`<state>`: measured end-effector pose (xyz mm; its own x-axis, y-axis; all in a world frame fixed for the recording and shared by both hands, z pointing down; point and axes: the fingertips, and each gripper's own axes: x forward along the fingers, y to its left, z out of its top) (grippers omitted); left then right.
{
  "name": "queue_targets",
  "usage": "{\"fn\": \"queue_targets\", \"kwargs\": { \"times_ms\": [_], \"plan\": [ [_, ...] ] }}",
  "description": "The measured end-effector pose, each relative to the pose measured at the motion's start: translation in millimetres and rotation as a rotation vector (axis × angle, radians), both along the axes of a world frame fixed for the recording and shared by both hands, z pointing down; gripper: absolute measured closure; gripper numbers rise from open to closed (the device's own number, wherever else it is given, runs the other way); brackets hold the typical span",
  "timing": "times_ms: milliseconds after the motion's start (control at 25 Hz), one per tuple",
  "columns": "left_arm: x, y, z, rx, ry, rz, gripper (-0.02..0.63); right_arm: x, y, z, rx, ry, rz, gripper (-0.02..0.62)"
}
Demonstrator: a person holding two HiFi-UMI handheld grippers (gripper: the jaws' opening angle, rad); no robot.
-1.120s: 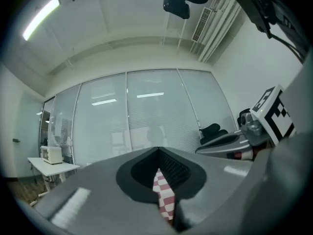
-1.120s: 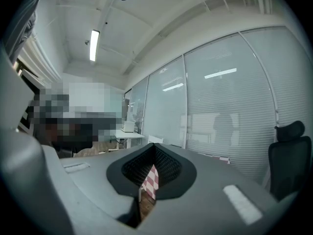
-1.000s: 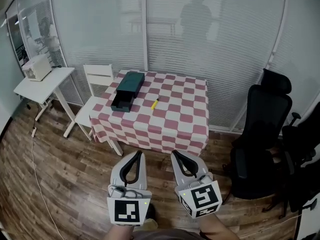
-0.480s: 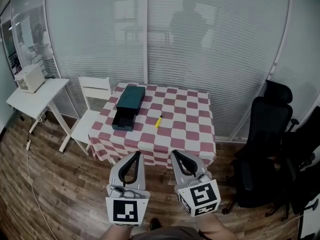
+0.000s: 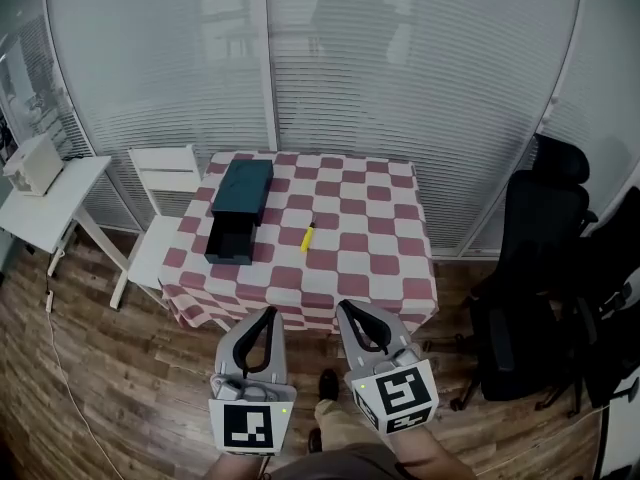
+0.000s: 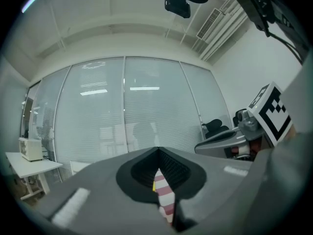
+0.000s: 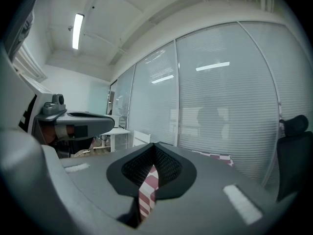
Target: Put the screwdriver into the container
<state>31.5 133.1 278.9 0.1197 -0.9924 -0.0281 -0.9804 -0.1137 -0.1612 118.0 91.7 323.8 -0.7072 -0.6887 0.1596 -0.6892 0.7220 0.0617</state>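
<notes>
Head view: glass wall (image 5: 400, 88) with blinds across the back, wood floor (image 5: 110, 368) below.

Table (image 5: 350, 268) with a red/white check cloth sits mid-frame, against the wall. Two black office chairs (image 5: 535, 258) stand to its right. White chair (image 5: 160, 203) is at the table's left edge, and a white side table (image 5: 45, 208) is further left with a small white box-like unit on it; I can't tell what it is.

Container (image 5: 243, 188) is dark green and sits on the left part of the table. Its lower section sticks out toward the near edge and looks open on top.

Left gripper (image 5: 268, 311) and right gripper (image 5: 345, 306) are side by side at the bottom of the frame, above the floor, well short of the table, both pointing toward it. Left gripper view and right gripper view agree: each pair of jaws meets at the tips with nothing between them. Only check cloth shows through the gap behind the tips.

Screwdriver (image 5: 308, 237) is yellow and lies flat on the cloth near the table's middle. It's just right of the container, not touching it, and well apart from both grippers.
</notes>
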Motion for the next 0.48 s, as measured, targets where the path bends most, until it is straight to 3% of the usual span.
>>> {"fn": "queue_targets", "kwargs": {
  "times_ms": [480],
  "plan": [
    [-41,-131,23,-0.067,0.001,0.023,0.606,-47,-133,22,-0.058,-0.007,0.01,0.571]
  ]
}}
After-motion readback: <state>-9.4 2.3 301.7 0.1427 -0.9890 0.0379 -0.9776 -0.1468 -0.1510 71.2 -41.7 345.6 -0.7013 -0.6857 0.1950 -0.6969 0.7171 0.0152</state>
